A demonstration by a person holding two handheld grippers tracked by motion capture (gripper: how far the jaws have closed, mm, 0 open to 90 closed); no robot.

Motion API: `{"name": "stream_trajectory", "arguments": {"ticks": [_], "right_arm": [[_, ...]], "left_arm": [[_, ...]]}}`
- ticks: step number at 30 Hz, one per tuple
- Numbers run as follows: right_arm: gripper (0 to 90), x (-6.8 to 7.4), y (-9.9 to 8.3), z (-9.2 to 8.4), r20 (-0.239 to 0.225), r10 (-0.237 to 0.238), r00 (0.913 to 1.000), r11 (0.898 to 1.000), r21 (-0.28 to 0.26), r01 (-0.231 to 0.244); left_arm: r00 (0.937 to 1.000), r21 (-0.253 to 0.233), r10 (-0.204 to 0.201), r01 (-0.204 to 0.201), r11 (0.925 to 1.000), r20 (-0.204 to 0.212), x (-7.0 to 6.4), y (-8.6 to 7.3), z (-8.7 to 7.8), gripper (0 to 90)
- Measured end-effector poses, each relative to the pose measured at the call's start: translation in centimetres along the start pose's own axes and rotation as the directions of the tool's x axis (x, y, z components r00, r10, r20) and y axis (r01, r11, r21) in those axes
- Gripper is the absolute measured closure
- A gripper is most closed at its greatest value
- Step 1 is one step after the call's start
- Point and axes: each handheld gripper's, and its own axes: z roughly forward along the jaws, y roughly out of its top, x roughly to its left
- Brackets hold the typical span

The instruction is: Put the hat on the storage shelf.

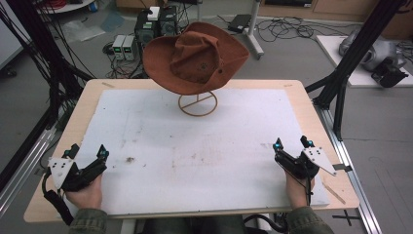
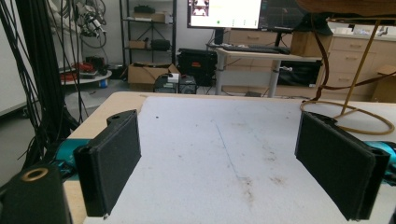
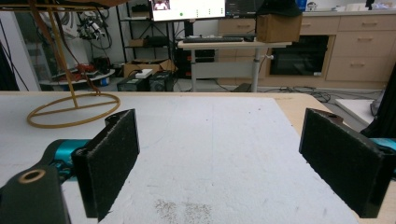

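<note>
High view: the left gripper (image 1: 87, 152) and right gripper (image 1: 292, 143) rest at the near table corners, jaws spread wide and empty. Well beyond them, the brown wide-brimmed felt hat (image 1: 196, 56) sits on its gold wire stand (image 1: 197, 104). Seemingly nothing has begun.

A matt suede-like hat (image 1: 197, 57) is sitting on a thin brass-coloured wire stand (image 1: 197, 104); the pale wooden bench (image 1: 78, 111) is wearing a stained white mat (image 1: 195, 156)

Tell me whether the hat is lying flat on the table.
No. The hat sits up on a gold wire stand, clear of the table.
</note>
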Motion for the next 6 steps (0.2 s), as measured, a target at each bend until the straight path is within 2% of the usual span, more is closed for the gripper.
{"name": "stream_trajectory", "arguments": {"ticks": [6], "right_arm": [[11.5,0.02,-0.06,0.16,-0.003,0.006,1.0,1.0,0.009,-0.006]], "left_arm": [[1.0,0.001,0.001,-0.001,1.0,0.002,0.02,-0.04,0.07,14.5]]}}
